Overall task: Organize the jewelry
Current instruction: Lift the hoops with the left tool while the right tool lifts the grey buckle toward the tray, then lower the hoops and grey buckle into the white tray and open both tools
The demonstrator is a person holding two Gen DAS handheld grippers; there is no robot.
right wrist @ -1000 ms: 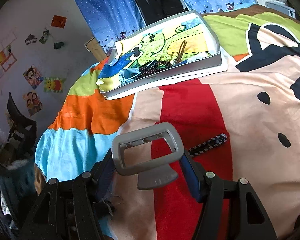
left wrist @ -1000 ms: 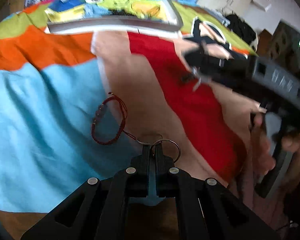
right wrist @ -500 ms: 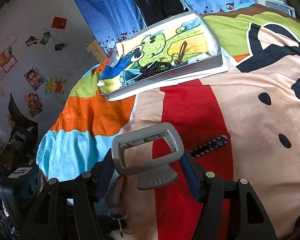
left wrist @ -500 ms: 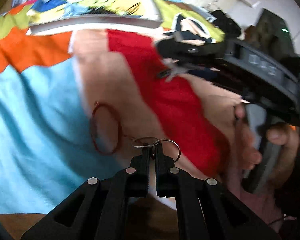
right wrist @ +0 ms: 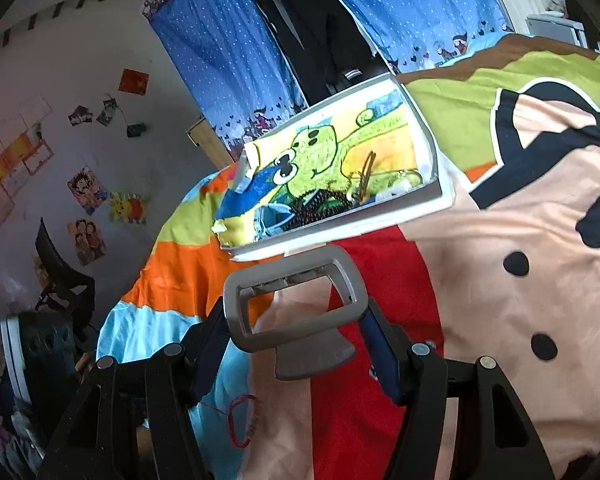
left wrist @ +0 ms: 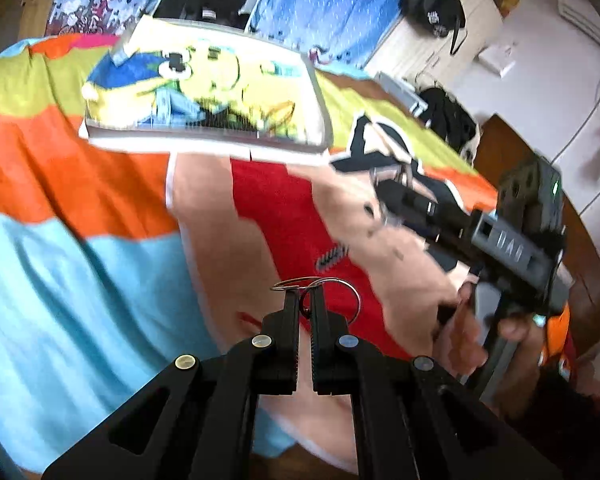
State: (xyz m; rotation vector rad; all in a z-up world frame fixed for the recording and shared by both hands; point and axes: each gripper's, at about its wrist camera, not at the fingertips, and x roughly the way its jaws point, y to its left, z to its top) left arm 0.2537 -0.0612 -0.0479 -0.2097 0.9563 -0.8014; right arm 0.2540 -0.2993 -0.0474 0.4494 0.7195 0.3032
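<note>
1. Presently, left gripper (left wrist: 305, 298): jaws nearly closed, pinching linked silver key rings (left wrist: 320, 286) at the fingertips, held above the red stripe of the bedspread (left wrist: 60, 280).
2. Right gripper (right wrist: 296, 308): jaws spread wide around a grey rectangular buckle-like frame (right wrist: 296, 304), gripped on both sides by blue-padded fingers (right wrist: 376, 344).
3. Red cord bracelet (right wrist: 242, 420): lies on the bedspread where the light-blue and peach panels meet, below the right gripper.
4. Dark beaded strap (left wrist: 332, 256): lies on the red stripe, apart from both grippers.
5. Shallow white tray (right wrist: 432, 196) with cartoon lining: sits toward the far edge of the bedspread; holds black beads (right wrist: 316, 208) and a brown band (right wrist: 366, 176) near its front corner.
6. Blue dotted curtain (right wrist: 228, 56): hangs behind the bed.
</note>
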